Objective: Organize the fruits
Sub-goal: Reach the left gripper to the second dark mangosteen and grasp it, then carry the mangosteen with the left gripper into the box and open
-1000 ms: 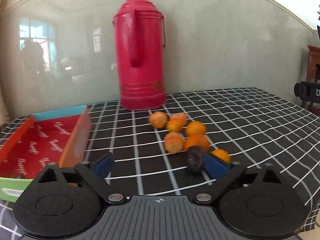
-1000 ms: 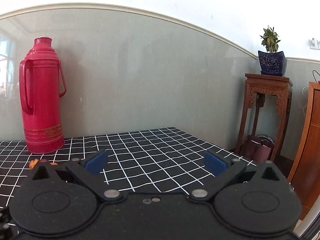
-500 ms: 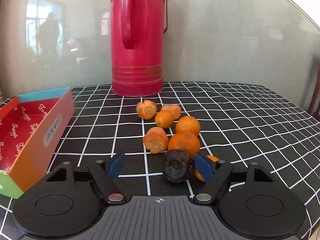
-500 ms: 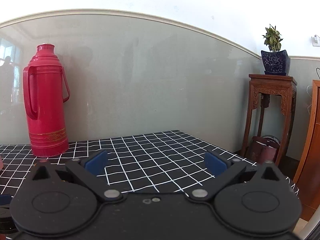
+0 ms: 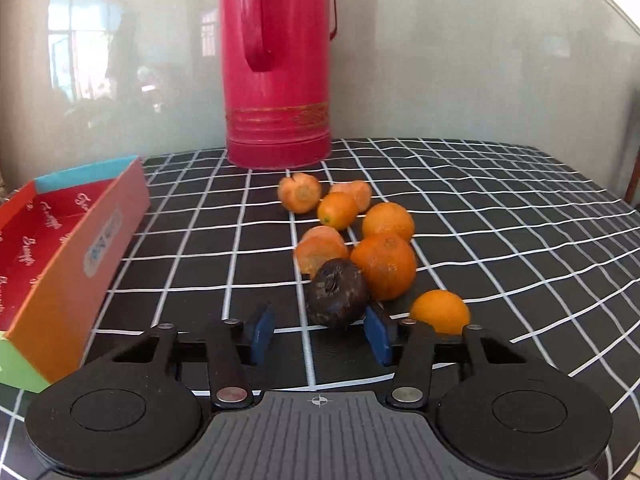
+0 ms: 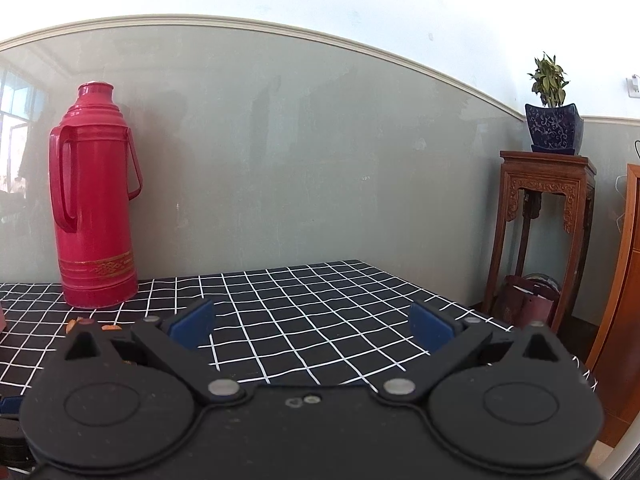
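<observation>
A dark round fruit [image 5: 337, 298] lies on the checked tablecloth at the near edge of a pile of oranges [image 5: 383, 265] and orange carrot pieces [image 5: 320, 249]. My left gripper [image 5: 318, 338] is open, its blue pads on either side just short of the dark fruit, the right pad almost touching it. A single orange [image 5: 440, 311] lies just right of the right finger. A red and orange cardboard box [image 5: 60, 240] stands open at the left. My right gripper [image 6: 312, 320] is open and empty above bare tablecloth.
A tall red thermos flask [image 5: 276, 64] stands at the back against the wall, also in the right wrist view [image 6: 94, 220]. A wooden stand [image 6: 546, 216] with a potted plant [image 6: 552, 120] stands beyond the table's right edge.
My left gripper has moved forward and lower toward the pile; the dark fruit now sits between its narrowing pads. The right gripper has drifted slightly, still open.
</observation>
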`<state>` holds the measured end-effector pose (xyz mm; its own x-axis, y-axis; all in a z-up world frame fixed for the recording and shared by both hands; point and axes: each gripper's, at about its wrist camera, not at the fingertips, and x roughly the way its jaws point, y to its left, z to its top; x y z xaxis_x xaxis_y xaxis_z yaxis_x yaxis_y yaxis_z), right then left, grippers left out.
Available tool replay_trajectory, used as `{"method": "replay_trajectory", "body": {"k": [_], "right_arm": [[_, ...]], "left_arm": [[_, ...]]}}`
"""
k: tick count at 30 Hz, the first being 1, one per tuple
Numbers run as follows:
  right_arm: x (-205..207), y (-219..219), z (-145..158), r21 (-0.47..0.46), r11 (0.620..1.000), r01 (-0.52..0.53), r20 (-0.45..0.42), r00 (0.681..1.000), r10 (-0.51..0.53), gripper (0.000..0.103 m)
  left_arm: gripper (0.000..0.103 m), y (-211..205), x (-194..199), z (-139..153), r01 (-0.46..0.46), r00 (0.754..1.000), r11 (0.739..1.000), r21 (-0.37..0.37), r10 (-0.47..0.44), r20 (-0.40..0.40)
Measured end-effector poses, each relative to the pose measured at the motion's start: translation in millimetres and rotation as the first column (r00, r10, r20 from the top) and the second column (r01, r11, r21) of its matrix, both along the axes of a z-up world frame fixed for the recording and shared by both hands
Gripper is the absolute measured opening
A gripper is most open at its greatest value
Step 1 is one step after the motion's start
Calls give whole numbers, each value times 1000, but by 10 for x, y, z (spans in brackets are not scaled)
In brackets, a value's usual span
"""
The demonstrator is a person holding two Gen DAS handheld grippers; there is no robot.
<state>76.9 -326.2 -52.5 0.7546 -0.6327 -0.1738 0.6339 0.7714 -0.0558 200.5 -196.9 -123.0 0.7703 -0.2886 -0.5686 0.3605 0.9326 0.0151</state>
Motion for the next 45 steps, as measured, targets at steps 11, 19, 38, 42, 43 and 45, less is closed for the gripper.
{"method": "replay_trajectory", "body": {"k": [11,19,38,42,43,45], "right_arm": [[23,0,-13,6,1000,-5,-8,1000,5,97],[4,-4,3,11,1000,-7,2,1000,7,97],[198,447,20,16,986,-164,0,986,164,97],[297,573,-1,18,978,-210,-22,977,210,97],[322,600,-10,22,974,-224,-30,974,225,97],[369,643,-38,40,965,-260,-50,964,261,97]], "left_arm": [[36,-105,-8,35,35,999,999,36,-36,26],[36,-80,-90,70,15,996,999,46,-19,89],[36,1458,254,412,-467,881,883,46,460,115],[36,1528,281,382,-462,886,884,67,457,78],[41,1558,260,387,-460,887,886,59,456,72],[68,1591,239,409,-451,892,892,29,448,65]]}}
